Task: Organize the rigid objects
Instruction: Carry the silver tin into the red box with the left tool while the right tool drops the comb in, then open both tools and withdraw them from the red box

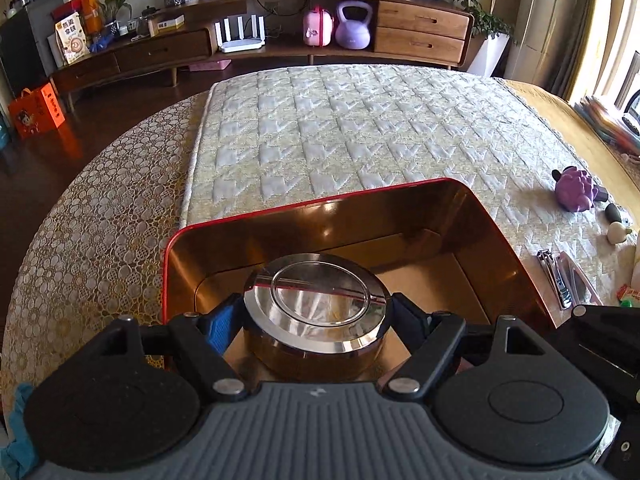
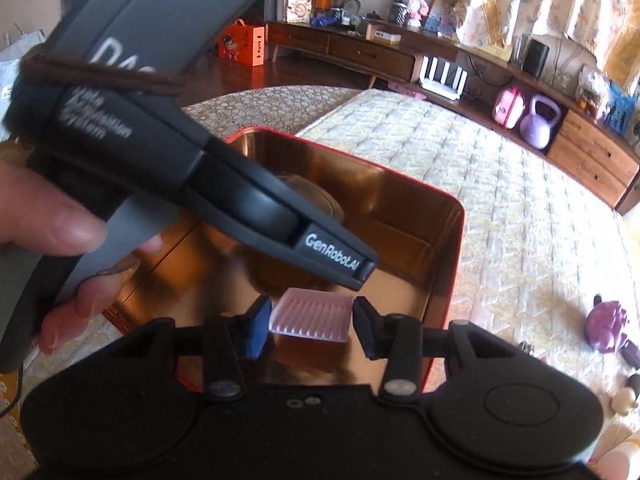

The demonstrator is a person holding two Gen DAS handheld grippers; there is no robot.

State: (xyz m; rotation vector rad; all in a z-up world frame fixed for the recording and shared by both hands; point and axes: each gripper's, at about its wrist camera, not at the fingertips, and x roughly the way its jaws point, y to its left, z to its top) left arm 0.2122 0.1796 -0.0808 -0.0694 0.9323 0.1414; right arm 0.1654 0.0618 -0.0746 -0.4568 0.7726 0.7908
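A red tin box [image 1: 516, 260] with a shiny gold inside sits on the quilted mat; it also shows in the right wrist view [image 2: 454, 264]. My left gripper [image 1: 316, 312] is shut on a round steel container with a lid [image 1: 316, 296] and holds it inside the box. In the right wrist view my right gripper [image 2: 312, 320] is shut on a pale pink ribbed plastic piece [image 2: 312, 314] over the box's near edge. The left gripper's body [image 2: 224, 196] crosses that view above the box and hides most of the steel container.
On the mat to the right lie a purple grape-shaped toy [image 1: 576, 194], a small dark and cream toy [image 1: 616, 226] and nail clippers [image 1: 554, 276] beside a pink case. A wooden sideboard [image 1: 420, 28] stands beyond the table.
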